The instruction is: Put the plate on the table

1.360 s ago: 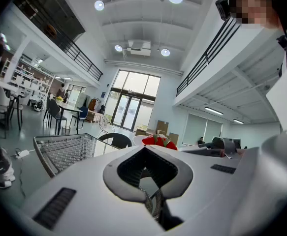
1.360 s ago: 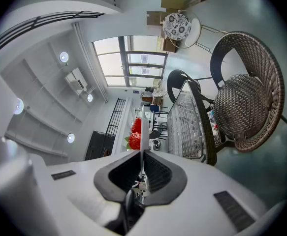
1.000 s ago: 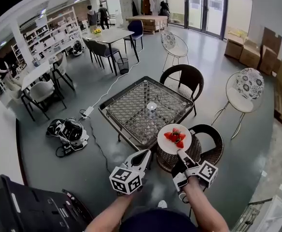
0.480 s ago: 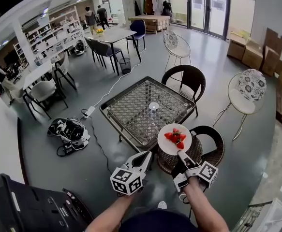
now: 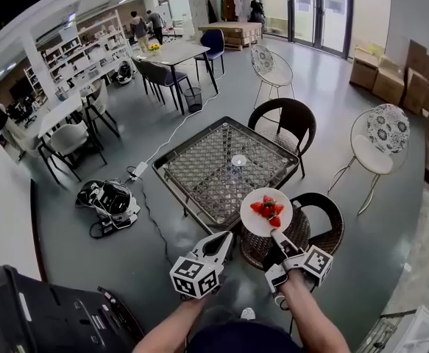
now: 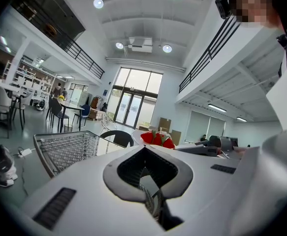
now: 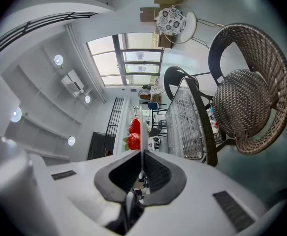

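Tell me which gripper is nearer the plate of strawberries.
Right. The right gripper is clamped on the near rim of the plate; the left gripper hangs off to its left, jaws together, not touching it.

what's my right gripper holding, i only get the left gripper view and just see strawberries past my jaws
Observer: The right gripper is shut on the rim of the plate, which shows edge-on between its jaws.
Operator: is it on the table yet
Observer: No. In the head view it is held in the air, overlapping the wicker chair at the near edge of the table.
Operator: anything on the table
Observer: One small white round object near its middle.
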Motion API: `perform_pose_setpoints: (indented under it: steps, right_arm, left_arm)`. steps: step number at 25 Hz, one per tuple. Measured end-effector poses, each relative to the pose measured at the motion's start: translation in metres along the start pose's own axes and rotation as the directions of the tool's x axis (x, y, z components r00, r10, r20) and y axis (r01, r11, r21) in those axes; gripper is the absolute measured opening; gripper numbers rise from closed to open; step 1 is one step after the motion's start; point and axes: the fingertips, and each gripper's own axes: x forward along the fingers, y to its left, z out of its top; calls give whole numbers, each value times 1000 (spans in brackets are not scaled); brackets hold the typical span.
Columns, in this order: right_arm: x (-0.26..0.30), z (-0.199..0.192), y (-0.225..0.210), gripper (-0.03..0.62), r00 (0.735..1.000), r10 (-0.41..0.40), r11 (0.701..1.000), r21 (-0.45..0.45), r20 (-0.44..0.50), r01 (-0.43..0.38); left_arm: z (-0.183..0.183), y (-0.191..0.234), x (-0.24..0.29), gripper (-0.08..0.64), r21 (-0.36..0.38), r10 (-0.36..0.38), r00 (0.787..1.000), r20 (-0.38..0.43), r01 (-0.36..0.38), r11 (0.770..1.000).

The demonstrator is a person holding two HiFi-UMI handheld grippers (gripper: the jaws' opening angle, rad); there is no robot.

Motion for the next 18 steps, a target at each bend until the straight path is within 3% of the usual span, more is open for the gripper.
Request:
perform_pose_setpoints:
  steps: [18]
  right_arm:
    - [70,29,-15,15,1000,-7,1000,6,6,7]
  left_arm:
    - [0,55,53,5,-20,-1,1000,-25,1,1000]
